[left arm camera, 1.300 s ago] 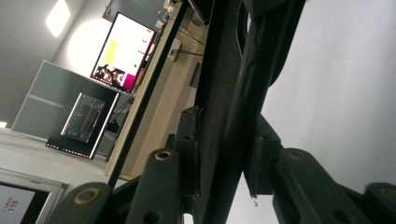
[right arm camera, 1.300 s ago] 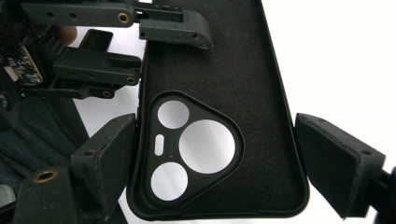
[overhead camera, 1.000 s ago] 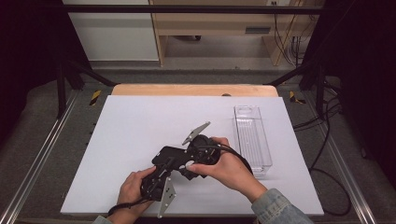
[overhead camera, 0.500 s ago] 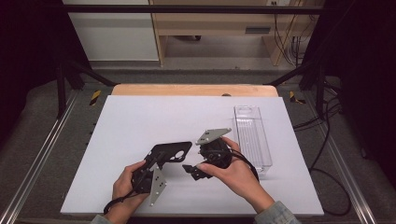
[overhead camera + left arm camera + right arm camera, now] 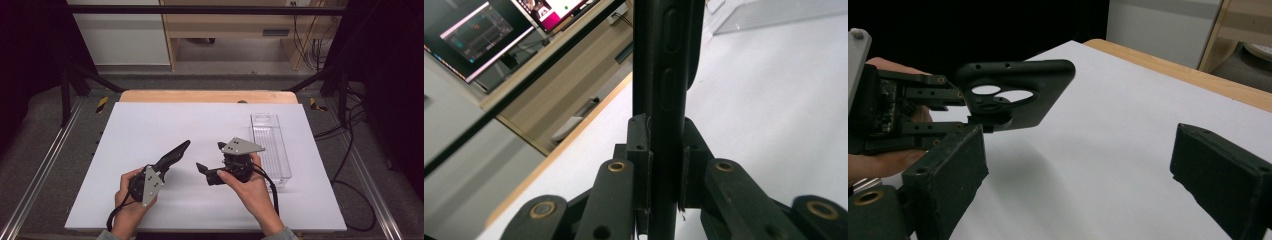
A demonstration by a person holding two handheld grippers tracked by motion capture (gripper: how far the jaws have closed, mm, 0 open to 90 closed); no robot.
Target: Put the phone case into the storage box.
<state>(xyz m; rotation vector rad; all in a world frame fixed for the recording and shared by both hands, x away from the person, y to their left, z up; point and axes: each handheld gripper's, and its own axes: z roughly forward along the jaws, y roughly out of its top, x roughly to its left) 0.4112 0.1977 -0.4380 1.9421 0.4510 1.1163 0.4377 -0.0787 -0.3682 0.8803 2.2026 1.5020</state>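
A black phone case is pinched edge-on by the jaws of the left gripper and held above the white desk — near its front. The jaws of the right gripper are spread wide — nothing is held between them.

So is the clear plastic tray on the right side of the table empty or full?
Empty: the clear tray shows only its see-through bottom and walls, with nothing lying inside.

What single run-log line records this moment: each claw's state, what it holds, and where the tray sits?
left claw: shut on black phone case | right claw: open, holds nothing | clear tray: on white table, right side
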